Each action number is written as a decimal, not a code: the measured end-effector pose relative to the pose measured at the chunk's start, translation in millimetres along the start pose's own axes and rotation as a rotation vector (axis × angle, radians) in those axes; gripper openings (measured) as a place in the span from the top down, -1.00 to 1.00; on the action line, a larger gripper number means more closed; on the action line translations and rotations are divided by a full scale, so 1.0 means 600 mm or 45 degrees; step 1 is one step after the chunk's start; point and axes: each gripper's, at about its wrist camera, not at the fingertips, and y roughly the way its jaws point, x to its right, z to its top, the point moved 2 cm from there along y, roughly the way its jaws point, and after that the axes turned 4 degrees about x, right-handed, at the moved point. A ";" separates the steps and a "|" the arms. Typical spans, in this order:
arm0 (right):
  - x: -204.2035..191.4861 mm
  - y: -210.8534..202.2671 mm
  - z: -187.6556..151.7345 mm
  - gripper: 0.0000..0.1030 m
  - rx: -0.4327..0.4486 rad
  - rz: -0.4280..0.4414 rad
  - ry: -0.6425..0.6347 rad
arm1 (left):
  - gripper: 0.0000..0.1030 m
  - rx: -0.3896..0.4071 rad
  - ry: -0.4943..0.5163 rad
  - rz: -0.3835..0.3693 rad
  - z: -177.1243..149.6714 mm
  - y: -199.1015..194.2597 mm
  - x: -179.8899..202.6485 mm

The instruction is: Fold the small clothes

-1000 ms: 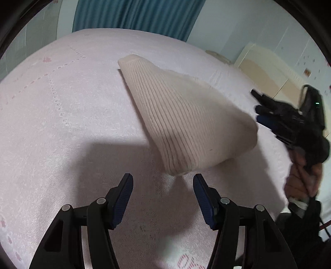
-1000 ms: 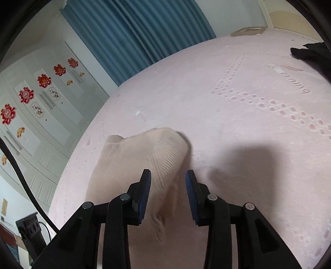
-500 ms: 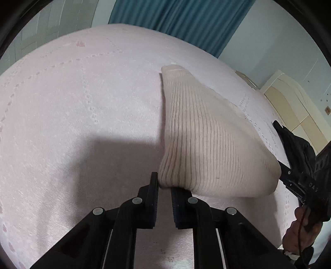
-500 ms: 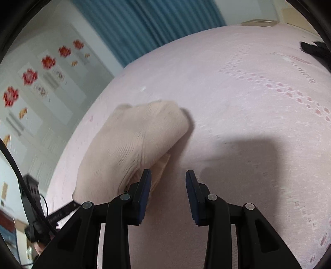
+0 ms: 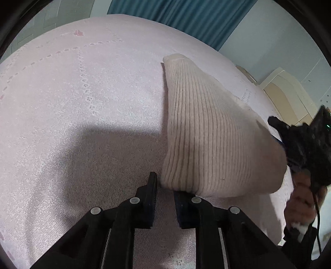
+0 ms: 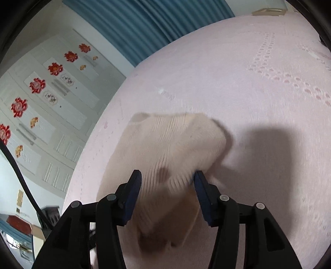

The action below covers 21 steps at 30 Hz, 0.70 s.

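Observation:
A cream ribbed knit garment lies on the pink bedspread, its near end lifted. My left gripper is shut on the garment's near corner. In the right wrist view the same garment lies between the fingers of my right gripper, which is open around its edge; the cloth there is blurred. The right gripper also shows in the left wrist view at the garment's right side, held by a hand.
The pink bedspread fills both views. Blue curtains hang behind the bed. A white wardrobe with red flower stickers stands at the left. A cream cabinet is at the right.
My left gripper closed on the garment's near corner and has lifted it. My right gripper moved forward so the garment's edge now sits between its open fingers.

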 end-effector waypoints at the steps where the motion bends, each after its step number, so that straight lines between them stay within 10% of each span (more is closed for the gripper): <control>1: 0.011 0.006 0.009 -0.02 -0.015 0.013 0.032 | 0.67 -0.005 -0.009 -0.010 0.000 0.000 -0.001; 7: 0.036 0.057 0.031 -0.03 -0.108 -0.025 0.119 | 0.67 -0.012 -0.015 -0.027 -0.001 -0.001 0.000; 11: -0.023 0.093 0.044 0.75 -0.121 -0.096 -0.073 | 0.63 0.005 -0.006 -0.026 -0.003 -0.008 -0.003; 16: -0.084 0.081 0.080 0.80 -0.034 0.242 -0.119 | 0.63 0.021 -0.007 -0.036 -0.011 -0.022 -0.004; 21: -0.008 0.158 0.058 0.74 -0.166 -0.126 -0.101 | 0.50 0.021 -0.012 -0.058 -0.006 -0.023 0.003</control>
